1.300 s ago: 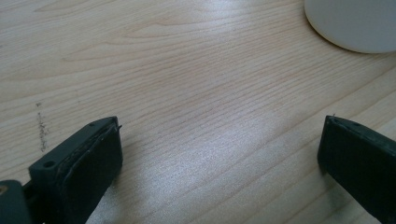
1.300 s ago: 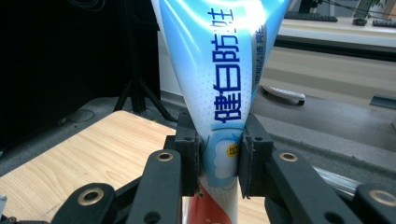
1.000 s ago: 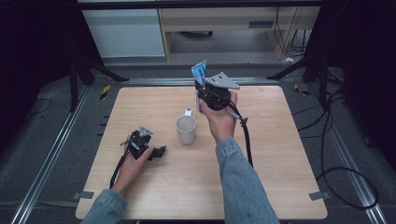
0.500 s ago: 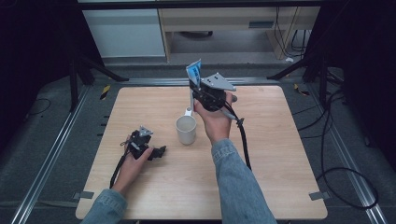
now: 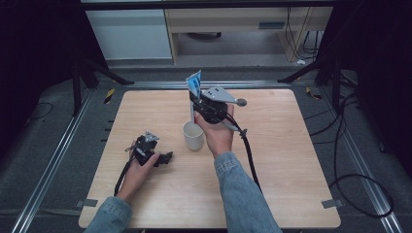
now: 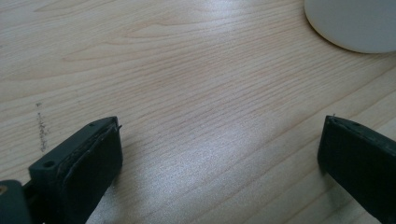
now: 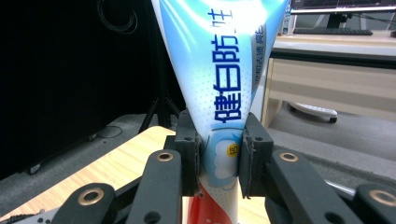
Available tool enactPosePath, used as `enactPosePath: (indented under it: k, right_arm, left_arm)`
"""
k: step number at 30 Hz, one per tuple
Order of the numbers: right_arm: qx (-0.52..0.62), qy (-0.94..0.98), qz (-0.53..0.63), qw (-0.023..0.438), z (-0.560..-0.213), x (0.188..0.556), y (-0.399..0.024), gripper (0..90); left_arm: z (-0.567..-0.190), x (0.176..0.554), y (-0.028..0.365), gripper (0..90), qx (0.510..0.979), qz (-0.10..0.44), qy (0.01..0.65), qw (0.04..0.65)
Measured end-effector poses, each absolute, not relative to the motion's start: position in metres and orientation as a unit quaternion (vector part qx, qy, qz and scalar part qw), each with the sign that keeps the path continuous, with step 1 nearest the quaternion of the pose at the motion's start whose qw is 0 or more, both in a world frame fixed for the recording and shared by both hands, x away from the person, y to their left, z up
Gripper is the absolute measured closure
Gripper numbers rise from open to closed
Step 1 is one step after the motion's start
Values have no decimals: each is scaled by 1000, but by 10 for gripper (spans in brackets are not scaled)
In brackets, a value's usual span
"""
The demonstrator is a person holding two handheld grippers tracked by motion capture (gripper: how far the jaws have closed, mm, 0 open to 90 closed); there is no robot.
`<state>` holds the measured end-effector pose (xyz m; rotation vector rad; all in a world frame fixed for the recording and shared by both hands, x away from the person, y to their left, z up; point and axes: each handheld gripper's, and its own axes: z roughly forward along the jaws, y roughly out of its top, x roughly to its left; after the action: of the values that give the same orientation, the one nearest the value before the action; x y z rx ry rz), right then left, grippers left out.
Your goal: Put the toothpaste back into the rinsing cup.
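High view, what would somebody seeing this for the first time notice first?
Most likely the blue and white toothpaste tube, held upright in the shut right gripper just behind the white cup at the middle of the wooden table. In the right gripper view its jaws pinch the tube low on its body. The left gripper rests open on the table, left of the cup.

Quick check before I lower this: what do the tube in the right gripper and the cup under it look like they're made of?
Tube: probably soft plastic laminate, glossy; it carries printed graphics, catches highlights and flattens toward its wide crimped end. Cup: looks like ceramic or hard plastic, plain off-white and matte; its rim looks thick. I can't settle which.
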<state>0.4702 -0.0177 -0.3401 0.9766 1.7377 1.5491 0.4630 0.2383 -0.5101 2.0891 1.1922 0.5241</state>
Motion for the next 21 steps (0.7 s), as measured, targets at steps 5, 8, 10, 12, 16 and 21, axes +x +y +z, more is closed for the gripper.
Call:
enactPosePath:
  k: [5, 8, 10, 12, 16, 21]
  right_arm:
    - [369, 657, 587, 296, -349, 470, -14, 729]
    - [370, 658, 587, 293, -353, 470, -13, 728]
    - [371, 660, 585, 290, -357, 470, -11, 728]
    - [374, 662, 583, 287, -362, 470, -10, 728]
    - [380, 661, 582, 282, -370, 472, -9, 728]
    - [380, 663, 580, 281, -378, 472, -9, 727]
  left_arm:
    - [-510, 463, 238, 0, 801, 201, 455, 332]
    - [-510, 463, 239, 0, 801, 201, 455, 332]
    - [-510, 463, 239, 0, 802, 200, 455, 332]
    - [-510, 463, 239, 0, 802, 200, 455, 332]
    - [-510, 463, 238, 0, 800, 201, 456, 333]
    - [-510, 463, 239, 0, 802, 200, 455, 332]
